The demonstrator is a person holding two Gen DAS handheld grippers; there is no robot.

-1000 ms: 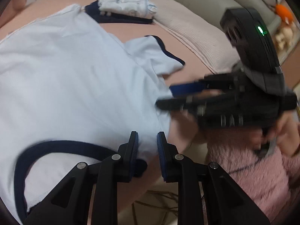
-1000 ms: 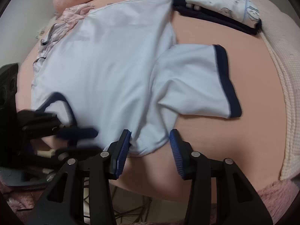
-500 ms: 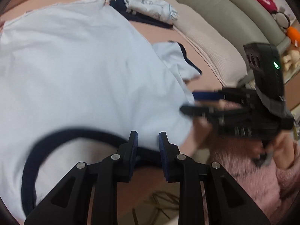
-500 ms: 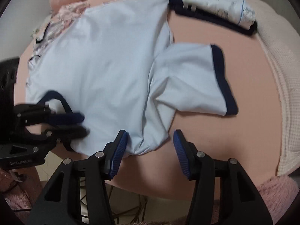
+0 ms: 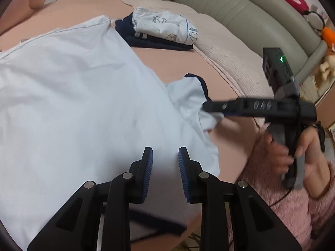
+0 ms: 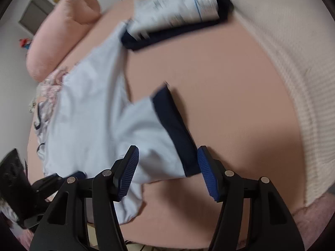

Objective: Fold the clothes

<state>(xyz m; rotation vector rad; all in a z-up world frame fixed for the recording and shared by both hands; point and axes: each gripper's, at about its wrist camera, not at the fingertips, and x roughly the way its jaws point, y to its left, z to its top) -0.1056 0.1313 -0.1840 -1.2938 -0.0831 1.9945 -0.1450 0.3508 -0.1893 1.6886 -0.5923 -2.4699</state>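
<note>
Now right gripper [image 6: 167, 167] jaws wider, over sleeve [image 6: 150, 133].

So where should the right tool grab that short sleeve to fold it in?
Take the sleeve at its navy cuff, near the corner closest to the right tool. The cuff is a thicker, flat band lying on the bare pink sheet, so probably come from the open sheet side, slipping one finger under the edge, then carry it over the shirt body.

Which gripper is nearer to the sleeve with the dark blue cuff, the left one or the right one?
Right. The right gripper is open with its fingers on either side of the sleeve. The left gripper is over the shirt body, apart from the sleeve.
</note>
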